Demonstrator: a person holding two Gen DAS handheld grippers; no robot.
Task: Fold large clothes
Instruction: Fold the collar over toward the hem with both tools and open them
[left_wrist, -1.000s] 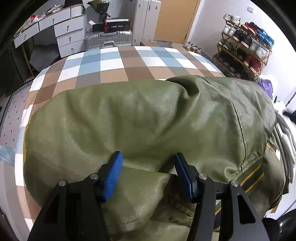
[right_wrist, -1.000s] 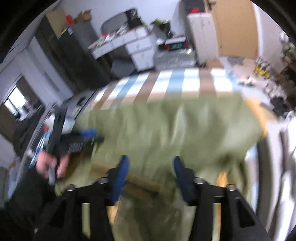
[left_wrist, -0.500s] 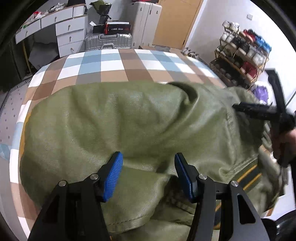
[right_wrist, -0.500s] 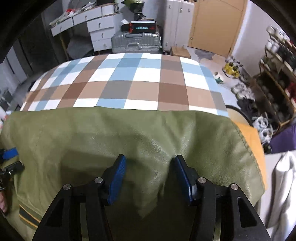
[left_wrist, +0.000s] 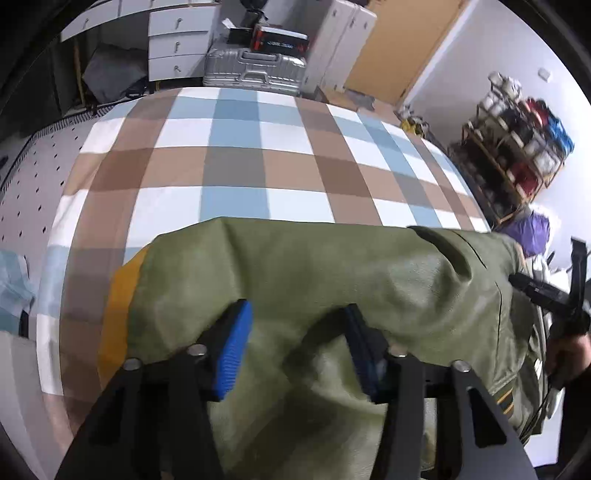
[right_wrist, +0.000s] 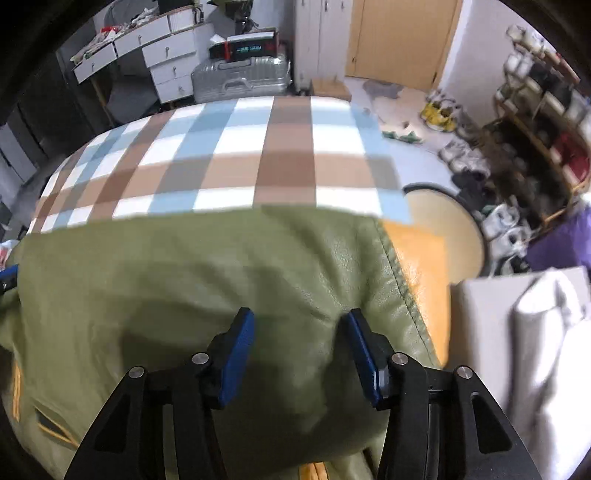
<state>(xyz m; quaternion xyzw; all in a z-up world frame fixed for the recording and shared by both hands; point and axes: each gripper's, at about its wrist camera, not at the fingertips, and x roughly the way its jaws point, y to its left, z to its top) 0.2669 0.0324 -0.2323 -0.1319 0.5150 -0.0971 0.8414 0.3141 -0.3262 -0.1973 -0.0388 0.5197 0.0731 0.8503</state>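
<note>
Two grippers work one olive-green leather-look jacket with an orange lining (left_wrist: 332, 273), which lies across the near part of a bed covered in a brown, blue and white checked sheet (left_wrist: 236, 162). The left gripper (left_wrist: 297, 343) and right gripper (right_wrist: 297, 343) each have their jaws apart, with bunched jacket material rising between the blue pads; neither visibly pinches it. The garment looks roughly doubled over, so folding seems partly done, with further folds and smoothing left. Beyond the far edge stand a silver hard-shell suitcase (right_wrist: 240, 79), white drawers (right_wrist: 166, 62) and, far right, a shoe rack (left_wrist: 517, 147).
</note>
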